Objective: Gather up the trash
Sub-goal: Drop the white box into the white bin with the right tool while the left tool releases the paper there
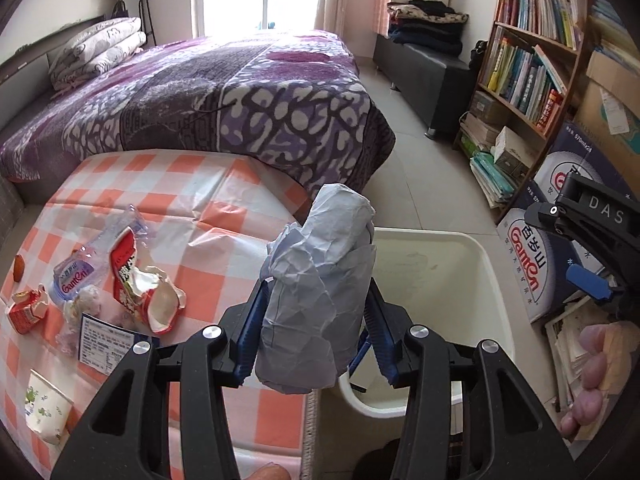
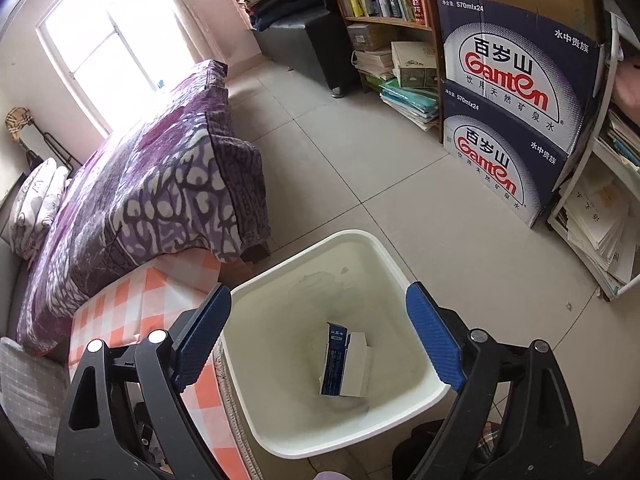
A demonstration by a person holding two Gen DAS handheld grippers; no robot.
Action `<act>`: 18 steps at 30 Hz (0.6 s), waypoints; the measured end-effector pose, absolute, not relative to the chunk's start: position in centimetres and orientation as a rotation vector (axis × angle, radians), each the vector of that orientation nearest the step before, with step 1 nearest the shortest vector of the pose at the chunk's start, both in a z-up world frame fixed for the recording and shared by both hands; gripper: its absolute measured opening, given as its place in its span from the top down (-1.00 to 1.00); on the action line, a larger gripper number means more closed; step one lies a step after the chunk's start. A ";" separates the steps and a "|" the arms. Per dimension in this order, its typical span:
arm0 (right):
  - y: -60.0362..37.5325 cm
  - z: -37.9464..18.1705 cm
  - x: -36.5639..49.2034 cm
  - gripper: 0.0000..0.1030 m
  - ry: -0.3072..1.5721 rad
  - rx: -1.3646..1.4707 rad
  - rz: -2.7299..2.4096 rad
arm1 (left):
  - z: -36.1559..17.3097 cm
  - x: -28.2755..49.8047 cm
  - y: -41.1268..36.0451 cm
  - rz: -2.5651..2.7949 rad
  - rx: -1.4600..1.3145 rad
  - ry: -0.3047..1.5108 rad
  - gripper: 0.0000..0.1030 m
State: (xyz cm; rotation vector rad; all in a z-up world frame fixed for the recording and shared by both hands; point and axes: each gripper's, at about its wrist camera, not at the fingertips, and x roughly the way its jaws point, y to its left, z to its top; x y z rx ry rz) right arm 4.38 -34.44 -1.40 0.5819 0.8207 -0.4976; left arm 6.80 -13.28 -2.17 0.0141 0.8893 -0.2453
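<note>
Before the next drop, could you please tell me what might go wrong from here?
1. The crumpled paper in the left gripper sits by the bin's near rim, beside the table; released now, it may land outside.
2. The right gripper, open over the bin, crowds the opening, so the two could bump.
3. The paper sticks far out past the fingers and might snag.

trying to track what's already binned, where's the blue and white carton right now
In the right wrist view, the blue and white carton lies on the bottom of the white bin, which stands on the floor beside the checkered table.
</note>
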 end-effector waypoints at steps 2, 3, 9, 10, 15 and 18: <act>-34.9 -1.6 4.3 -0.67 0.824 0.596 -0.508 | -2.1 7.1 -13.5 -0.261 -0.017 0.904 -0.21; -35.1 -1.6 4.3 -0.68 0.824 0.602 -0.512 | -2.1 7.1 -13.7 -0.271 -0.031 0.909 -0.46; -34.5 -1.5 4.6 -0.75 0.820 0.573 -0.516 | -1.7 7.1 -14.0 -0.280 -0.012 0.902 -0.60; -34.4 -1.4 4.6 -0.76 0.819 0.563 -0.517 | -1.7 7.1 -13.8 -0.275 0.000 0.900 -0.62; -33.3 -1.2 4.9 -0.85 0.814 0.518 -0.517 | -1.5 7.5 -12.0 -0.246 0.044 0.890 -0.68; -32.2 -1.4 5.5 -0.85 0.830 0.498 -0.489 | -1.6 7.7 -10.8 -0.219 0.105 0.893 -0.72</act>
